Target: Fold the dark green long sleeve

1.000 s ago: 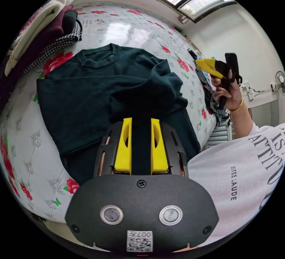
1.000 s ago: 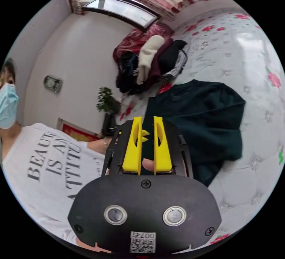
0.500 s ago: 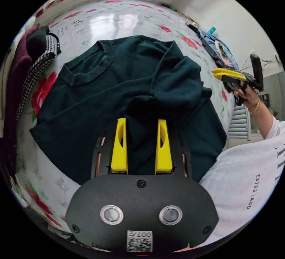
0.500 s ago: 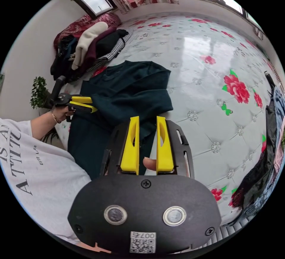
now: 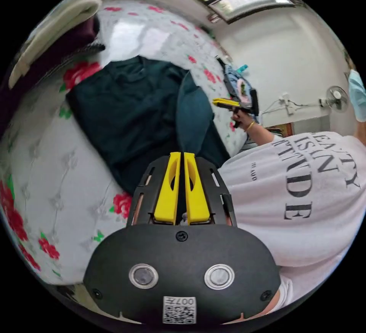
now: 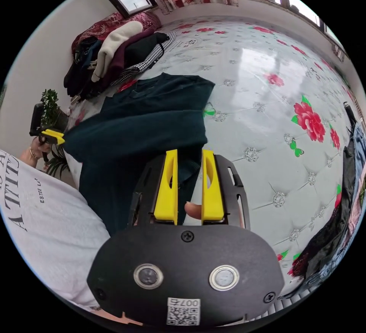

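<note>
The dark green long sleeve (image 5: pixel 126 108) lies front up on the flowered bed (image 5: pixel 49 180), its collar at the far side. My left gripper (image 5: pixel 181 154) is shut on one sleeve (image 5: pixel 193 119), which runs taut from the jaws up to the garment. In the right gripper view that sleeve (image 6: pixel 133 131) stretches across the sweater body (image 6: pixel 167 92) to the left gripper (image 6: pixel 51 136), held out past the bed's edge. My right gripper (image 6: pixel 188 153) stands open just above the sweater's near edge. A fingertip shows behind its jaws.
A pile of folded clothes (image 6: pixel 114 54) sits at the bed's back left corner. More clothes (image 6: pixel 343 203) lie along the right edge. The person in a white printed T-shirt (image 5: pixel 305 195) stands at the near edge. A potted plant (image 6: pixel 49 100) is by the wall.
The left gripper has closed on the sleeve and drawn it out sideways, away from the sweater body. The right gripper has stayed open near the sweater's near edge.
</note>
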Tool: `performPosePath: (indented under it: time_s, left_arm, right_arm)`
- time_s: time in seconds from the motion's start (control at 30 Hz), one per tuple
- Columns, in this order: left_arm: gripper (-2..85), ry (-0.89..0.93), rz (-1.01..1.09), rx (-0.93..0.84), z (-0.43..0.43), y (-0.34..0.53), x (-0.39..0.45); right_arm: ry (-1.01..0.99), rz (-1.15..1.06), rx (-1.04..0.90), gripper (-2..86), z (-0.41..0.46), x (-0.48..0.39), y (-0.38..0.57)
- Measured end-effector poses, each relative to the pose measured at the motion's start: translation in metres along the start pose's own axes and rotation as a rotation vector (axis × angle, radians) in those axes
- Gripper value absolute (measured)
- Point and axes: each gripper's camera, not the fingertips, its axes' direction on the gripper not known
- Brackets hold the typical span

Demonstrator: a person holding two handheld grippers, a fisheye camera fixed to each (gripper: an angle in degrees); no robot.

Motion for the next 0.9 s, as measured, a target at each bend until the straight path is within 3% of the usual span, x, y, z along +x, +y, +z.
performPosePath:
  time_s: [0.13, 0.27, 0.5, 0.6, 0.7, 0.8, 0.83, 0.9]
  left_arm:
    - [7.1, -0.073, -0.084, -0.165, 0.041, 0.023, -0.02]
    - [8.5, -0.089, -0.05, -0.105, 0.032, -0.002, -0.017]
    - [9.7, 0.069, 0.226, 0.144, 0.016, -0.171, 0.032]
    - [11.4, 0.066, 0.343, 0.102, 0.049, -0.248, 0.064]
    - [12.3, 0.058, 0.317, 0.009, 0.098, -0.316, 0.071]
    - [10.2, 0.102, 0.199, -0.108, 0.144, -0.363, 0.058]
    - [4.4, 0.119, 0.163, -0.137, 0.154, -0.372, 0.052]
    - [0.7, 0.158, 0.155, -0.094, 0.148, -0.38, 0.047]
  right_arm:
    - [0.022, -0.044, -0.017, 6.1, 0.009, -0.007, -0.005]
    - [0.009, -0.047, 0.005, 5.9, 0.008, 0.002, -0.008]
    - [-0.169, 0.062, 0.063, 4.5, 0.011, 0.039, -0.012]
    - [-0.179, 0.087, 0.074, 3.9, 0.016, 0.048, -0.012]
    - [-0.229, 0.123, 0.047, 3.4, 0.028, 0.058, -0.013]
    - [-0.272, 0.137, 0.027, 2.8, 0.038, 0.066, -0.014]
    - [-0.275, 0.126, 0.01, 2.5, 0.04, 0.068, -0.014]
    - [-0.231, 0.105, 0.011, 2.1, 0.036, 0.071, -0.012]
